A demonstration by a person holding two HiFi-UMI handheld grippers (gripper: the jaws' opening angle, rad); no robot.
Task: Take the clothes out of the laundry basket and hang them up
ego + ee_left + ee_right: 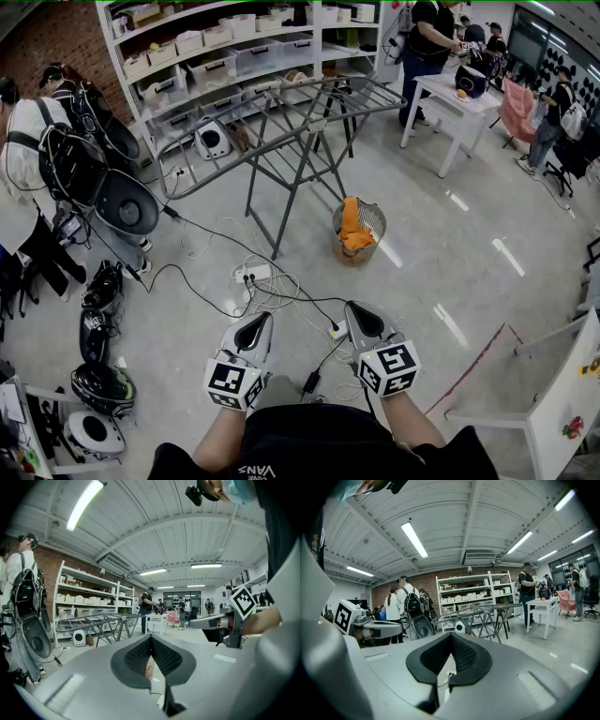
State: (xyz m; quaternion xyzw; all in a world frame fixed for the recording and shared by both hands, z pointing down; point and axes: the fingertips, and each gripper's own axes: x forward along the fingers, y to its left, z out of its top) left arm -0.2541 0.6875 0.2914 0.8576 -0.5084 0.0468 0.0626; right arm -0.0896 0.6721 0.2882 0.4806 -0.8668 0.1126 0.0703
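A wire laundry basket (368, 221) stands on the floor ahead, with orange clothes (353, 229) piled in it and draped over its rim. Behind it stands a grey folding drying rack (281, 112), bare of clothes; the same drying rack (487, 611) shows in the right gripper view. My left gripper (255, 327) and right gripper (361, 317) are held low in front of me, well short of the basket. Both are shut with nothing between their jaws. A sliver of the orange clothes (148, 669) shows between the left pads.
Cables and a power strip (255, 274) lie on the floor between me and the rack. Helmets and gear (101, 384) lie at the left. Shelves with white bins (225, 47) line the back wall. People stand at left and by a white table (459, 103) at back right.
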